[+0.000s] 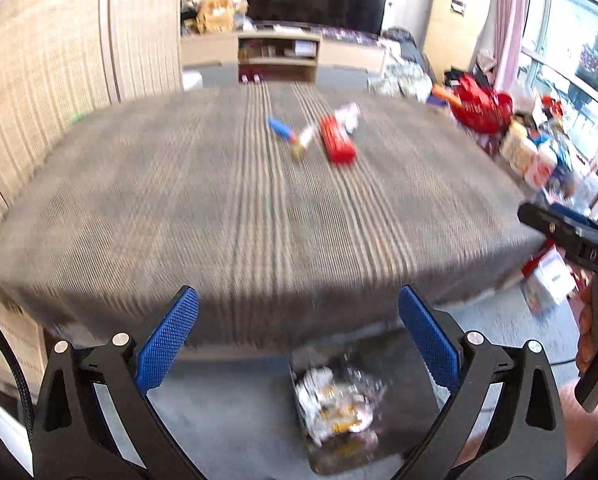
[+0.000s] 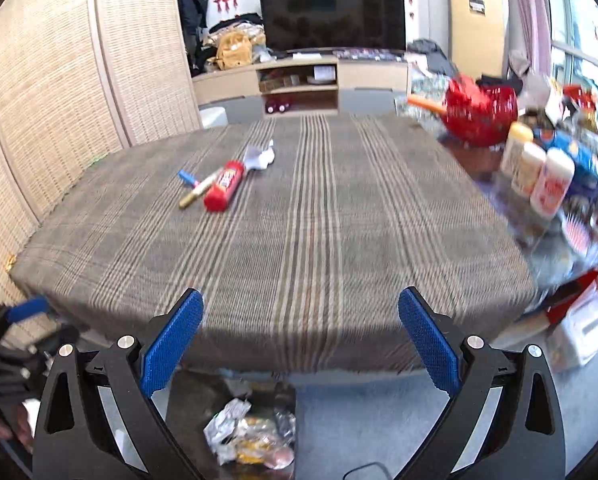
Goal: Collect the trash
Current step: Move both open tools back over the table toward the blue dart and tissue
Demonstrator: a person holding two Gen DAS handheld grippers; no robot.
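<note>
**Both grippers empty over the bin; four bits of litter left on the table**

The remaining trash sits in a loose cluster toward the far left part of the table, well back from the near edge: a red wrapped tube, a crumpled white paper just beyond its far end, a white-and-gold marker lying against the tube's left side, and a blue pen crossing the marker's far end. All look light. The paper is soft and should crush under the pads, so a pinch across its bulk ought to do. The tube looks stiff and glossy, likely slippery; across its middle is the safest hold. The pen and marker are thin and rigid and may roll; take each across the barrel.

On the floor below the near edge stands a dark bin already holding crumpled foil and wrappers.

The left gripper and right gripper both stand wide with nothing between the blue pads.

The table wears a grey striped cloth, which could bunch if dragged. Beyond its far edge are a TV on a low cabinet; a cluttered side surface with bottles and a red basket lies off the right edge, and woven panels line the left.
</note>
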